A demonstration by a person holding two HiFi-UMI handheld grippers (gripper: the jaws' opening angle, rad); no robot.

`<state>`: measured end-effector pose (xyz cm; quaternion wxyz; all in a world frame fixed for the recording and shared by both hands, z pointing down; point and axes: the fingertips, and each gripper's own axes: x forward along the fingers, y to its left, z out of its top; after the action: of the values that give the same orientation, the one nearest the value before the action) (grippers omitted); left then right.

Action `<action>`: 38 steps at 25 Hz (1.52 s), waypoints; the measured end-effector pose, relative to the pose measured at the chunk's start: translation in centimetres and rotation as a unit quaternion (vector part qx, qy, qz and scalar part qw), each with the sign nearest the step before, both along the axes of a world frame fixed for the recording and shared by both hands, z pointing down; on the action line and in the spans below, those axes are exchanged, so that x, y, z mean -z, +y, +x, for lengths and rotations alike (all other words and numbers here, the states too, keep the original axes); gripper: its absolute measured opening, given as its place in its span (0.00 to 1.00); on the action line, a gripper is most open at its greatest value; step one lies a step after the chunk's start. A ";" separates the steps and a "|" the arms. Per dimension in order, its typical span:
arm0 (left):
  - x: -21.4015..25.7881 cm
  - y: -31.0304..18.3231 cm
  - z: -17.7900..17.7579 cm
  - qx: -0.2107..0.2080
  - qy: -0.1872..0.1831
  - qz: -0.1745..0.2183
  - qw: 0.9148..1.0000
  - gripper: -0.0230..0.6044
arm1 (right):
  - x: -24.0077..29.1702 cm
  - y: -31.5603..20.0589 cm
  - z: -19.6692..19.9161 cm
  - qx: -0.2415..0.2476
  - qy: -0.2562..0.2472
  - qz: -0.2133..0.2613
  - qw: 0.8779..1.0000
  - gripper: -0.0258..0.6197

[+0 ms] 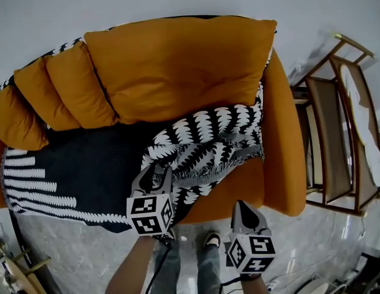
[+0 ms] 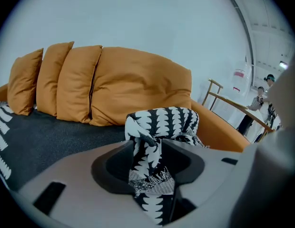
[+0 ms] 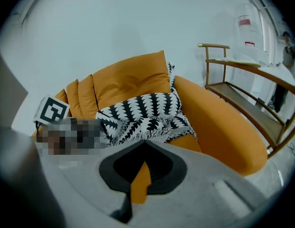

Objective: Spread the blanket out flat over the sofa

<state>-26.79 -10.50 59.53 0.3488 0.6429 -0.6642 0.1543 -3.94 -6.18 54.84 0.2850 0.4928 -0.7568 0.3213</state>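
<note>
The black-and-white blanket (image 1: 205,141) lies bunched on the right half of the orange sofa (image 1: 283,164); its dark left part (image 1: 86,164) lies flat over the seat. My left gripper (image 1: 154,179) is at the bunch's front edge. In the left gripper view a fold of blanket (image 2: 146,167) hangs between the jaws of the left gripper (image 2: 145,146), which stand apart. My right gripper (image 1: 244,208) hovers in front of the sofa's front edge, off the blanket. In the right gripper view the right gripper (image 3: 145,144) has its tips together and holds nothing.
Several orange cushions (image 1: 178,60) lean along the sofa back. A wooden rack (image 1: 337,139) stands close to the sofa's right arm. My legs and a shoe (image 1: 211,241) are on the marble floor (image 1: 67,250) in front. People stand far off (image 2: 261,101).
</note>
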 end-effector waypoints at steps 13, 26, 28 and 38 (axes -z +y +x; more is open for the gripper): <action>-1.9 -2.6 -0.2 0.103 0.093 -0.016 0.990 0.32 | -1.0 -0.6 1.7 -0.006 0.015 -0.018 1.000 0.05; -2.1 -3.2 -1.6 0.126 0.073 -0.028 0.989 0.07 | -1.8 -0.7 1.9 -0.004 0.013 -0.026 1.000 0.05; -1.6 -3.0 -1.4 0.118 0.071 -0.024 0.990 0.07 | -1.8 -0.7 1.9 -0.005 0.013 -0.026 1.000 0.05; 1.6 -1.6 1.3 0.071 0.055 -0.007 0.996 0.06 | -0.7 -0.2 3.6 -0.035 0.010 -0.010 0.999 0.05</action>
<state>-25.47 -12.09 57.91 0.3994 0.5991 -0.6871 0.0974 -0.30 -6.40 55.53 0.2861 0.5191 -0.7328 0.3341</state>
